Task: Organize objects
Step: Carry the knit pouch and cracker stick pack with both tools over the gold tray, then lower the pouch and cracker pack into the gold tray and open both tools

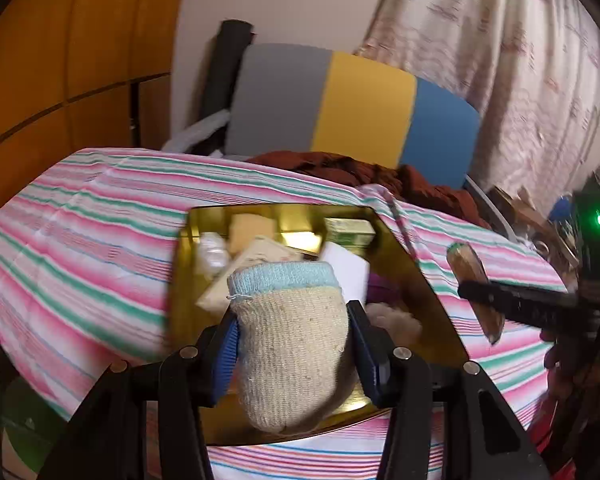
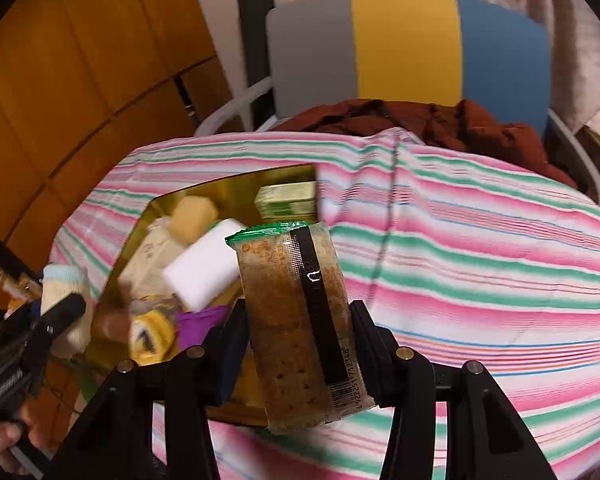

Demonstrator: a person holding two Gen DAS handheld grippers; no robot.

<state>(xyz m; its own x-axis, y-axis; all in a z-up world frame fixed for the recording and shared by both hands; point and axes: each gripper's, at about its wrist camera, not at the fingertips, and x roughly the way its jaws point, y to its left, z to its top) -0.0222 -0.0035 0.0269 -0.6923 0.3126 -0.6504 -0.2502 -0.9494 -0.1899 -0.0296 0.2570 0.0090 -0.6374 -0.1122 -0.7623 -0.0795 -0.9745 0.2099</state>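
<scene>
While both grippers hover over the gold tin (image 1: 420, 276), each one carries an item above the striped cloth (image 1: 100, 232).

Seen from the left wrist, the left gripper (image 1: 294, 334) is clamped on a cream sock with a pale blue cuff (image 1: 292, 332), its blue pads (image 1: 230, 340) pressing the sock's sides, with the sock hanging over the near part of the tin. Seen from the right wrist, the right gripper (image 2: 298, 344) grips a clear-wrapped cracker packet (image 2: 296, 320) with a green top edge and a barcode, held upright just above the tin's near right edge. Inside the tin lie a white block (image 2: 204, 272), a green box (image 2: 288, 198), a yellowish sponge (image 2: 192, 216), a purple piece (image 2: 200, 320) and a yellow roll (image 2: 152, 336), crowded together. Behind the cloth, rust-brown fabric (image 2: 420, 120) is heaped against a grey, yellow and blue chair back (image 2: 404, 48).
</scene>
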